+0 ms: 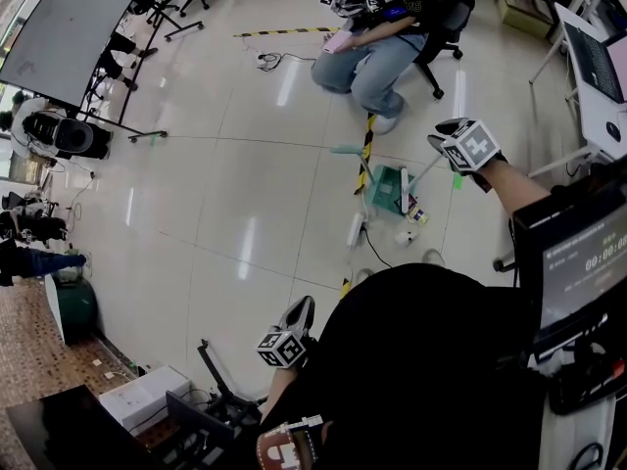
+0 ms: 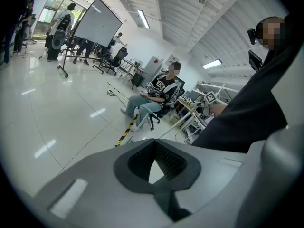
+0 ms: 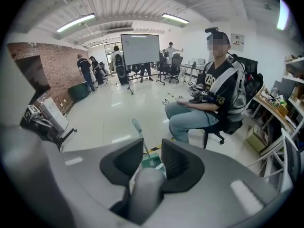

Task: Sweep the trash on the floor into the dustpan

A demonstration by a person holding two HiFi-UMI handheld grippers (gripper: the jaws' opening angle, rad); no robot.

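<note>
A teal dustpan (image 1: 385, 188) stands on the pale tiled floor ahead of me, its long handle (image 1: 345, 150) reaching left. The broom (image 1: 405, 192) has its pale head resting by the dustpan's right side. Its handle slants up to my right gripper (image 1: 468, 145), which is shut on it. Small bits of trash (image 1: 416, 214) and a white crumpled piece (image 1: 406, 234) lie just in front of the pan. In the right gripper view the grey broom handle (image 3: 142, 191) runs between the jaws of the right gripper (image 3: 152, 156), with the dustpan (image 3: 153, 162) beyond. My left gripper (image 1: 287, 337) (image 2: 154, 159) hangs low at my side, shut and empty.
A seated person (image 1: 377, 52) on a wheeled chair is beyond the dustpan. Yellow-black tape (image 1: 364, 155) crosses the floor, and a white power strip (image 1: 356, 229) with a black cable lies beside it. A whiteboard on a stand (image 1: 64, 27) is far left, desks (image 1: 593, 62) at right.
</note>
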